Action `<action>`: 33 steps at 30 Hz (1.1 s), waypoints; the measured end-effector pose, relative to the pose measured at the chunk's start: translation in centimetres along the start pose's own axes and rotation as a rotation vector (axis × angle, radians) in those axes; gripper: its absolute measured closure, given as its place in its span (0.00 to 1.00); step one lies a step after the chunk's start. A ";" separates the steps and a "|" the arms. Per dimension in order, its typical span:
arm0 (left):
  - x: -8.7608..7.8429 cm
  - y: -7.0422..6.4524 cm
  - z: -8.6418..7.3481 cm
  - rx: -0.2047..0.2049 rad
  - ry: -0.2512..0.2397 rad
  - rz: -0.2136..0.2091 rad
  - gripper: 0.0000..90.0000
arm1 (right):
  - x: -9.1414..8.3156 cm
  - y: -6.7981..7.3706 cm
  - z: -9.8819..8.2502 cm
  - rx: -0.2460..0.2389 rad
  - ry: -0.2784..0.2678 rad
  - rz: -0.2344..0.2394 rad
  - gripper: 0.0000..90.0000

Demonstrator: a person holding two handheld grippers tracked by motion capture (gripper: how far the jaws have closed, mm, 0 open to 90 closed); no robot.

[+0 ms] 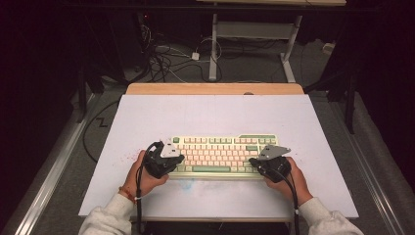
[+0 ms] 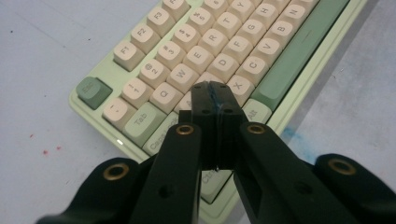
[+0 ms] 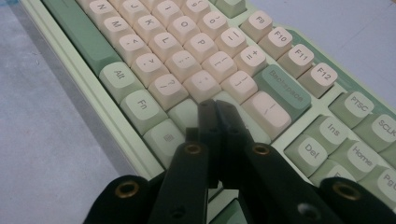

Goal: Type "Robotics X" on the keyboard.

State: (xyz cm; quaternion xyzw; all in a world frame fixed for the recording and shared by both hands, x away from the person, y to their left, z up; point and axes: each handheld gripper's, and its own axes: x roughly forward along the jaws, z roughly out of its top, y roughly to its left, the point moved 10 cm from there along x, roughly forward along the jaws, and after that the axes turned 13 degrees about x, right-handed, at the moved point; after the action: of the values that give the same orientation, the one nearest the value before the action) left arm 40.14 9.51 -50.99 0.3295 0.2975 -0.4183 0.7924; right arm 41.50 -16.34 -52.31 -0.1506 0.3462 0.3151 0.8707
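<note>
Pale worktop (image 1: 147,117) carried a green-and-cream keyboard (image 1: 222,154) near its front edge. Both tongs, left (image 2: 215,95) and right (image 3: 215,112), were closed and empty over its outer keys. It looked rigid and light, best gripped at the side rims.

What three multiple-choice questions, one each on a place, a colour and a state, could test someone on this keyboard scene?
1. Where does the pale green keyboard with cream keys lie?
A. on the white table sheet
B. on the floor
C. on a shelf

2. What colour is its space bar?
A. red
B. dark green
C. black

3. How do the left tool's jaws stand?
A. wide open
B. shut together
C. gripping a cable

Answers: 1 A, the high view shows it on the sheet; 2 B, the long bar is dark green; 3 B, the black jaws meet with nothing between.
</note>
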 end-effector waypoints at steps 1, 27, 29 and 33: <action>0.2 -0.1 0.2 0.004 0.000 -0.005 0.97 | 0.0 0.0 0.0 0.001 0.000 0.000 1.00; 2.9 -0.8 2.2 0.046 0.031 -0.053 0.96 | 0.0 0.0 0.0 -0.006 -0.002 -0.004 1.00; 2.8 -0.9 2.2 0.048 0.033 -0.054 0.96 | 0.0 0.0 0.0 -0.006 -0.002 -0.004 1.00; 3.0 -1.0 1.9 0.065 0.054 -0.057 0.97 | 0.0 0.0 0.0 -0.006 -0.002 -0.004 1.00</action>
State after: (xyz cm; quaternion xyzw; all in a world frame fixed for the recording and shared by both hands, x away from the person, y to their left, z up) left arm 41.05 6.17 -52.35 0.3576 0.3143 -0.4413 0.7606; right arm 41.48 -16.33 -52.31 -0.1535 0.3443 0.3144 0.8712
